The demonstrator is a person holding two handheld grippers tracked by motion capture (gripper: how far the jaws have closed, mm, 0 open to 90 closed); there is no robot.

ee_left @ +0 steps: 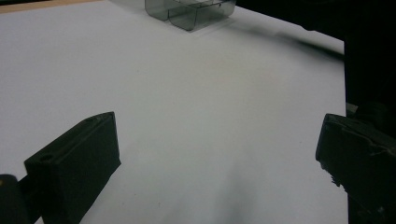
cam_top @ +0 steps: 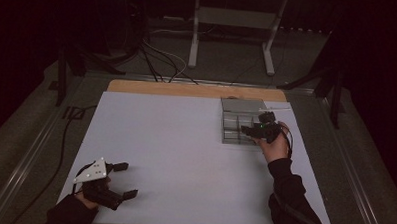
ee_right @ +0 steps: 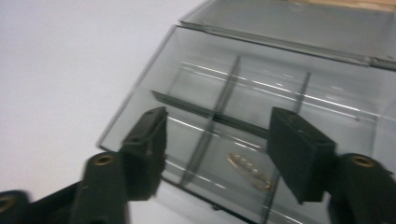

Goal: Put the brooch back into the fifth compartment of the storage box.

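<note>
A: White sheet over the desk (cam_top: 185, 151), bare at the left. The left hand-held gripper (cam_top: 119, 182) hovers low over that near-left corner, jaws spread wide, nothing between them.

B: And to the right?

A: A smoky clear-plastic compartment box (cam_top: 241, 124) sits at the far right of the sheet, lid (ee_right: 299, 23) hinged open and lying back toward the wooden edge. The right hand-held gripper (ee_right: 217, 154) hangs just above its near compartments, jaws apart and empty.

B: Anything inside?

A: One small gold-coloured piece, perhaps a clip or pin (ee_right: 250, 170), lying flat in a near compartment, between the jaws in the right gripper view. Blurred, so I can't say more.

B: How would it handle?

A: My guess: very light, thin, stiff metal, slippery on smooth plastic, and hemmed in by the dividers. I'd pinch it across its narrow width, jaw tips nearly vertical. The box itself looks light and rigid; it may skid if nudged, so hold a wall if needed.
</note>
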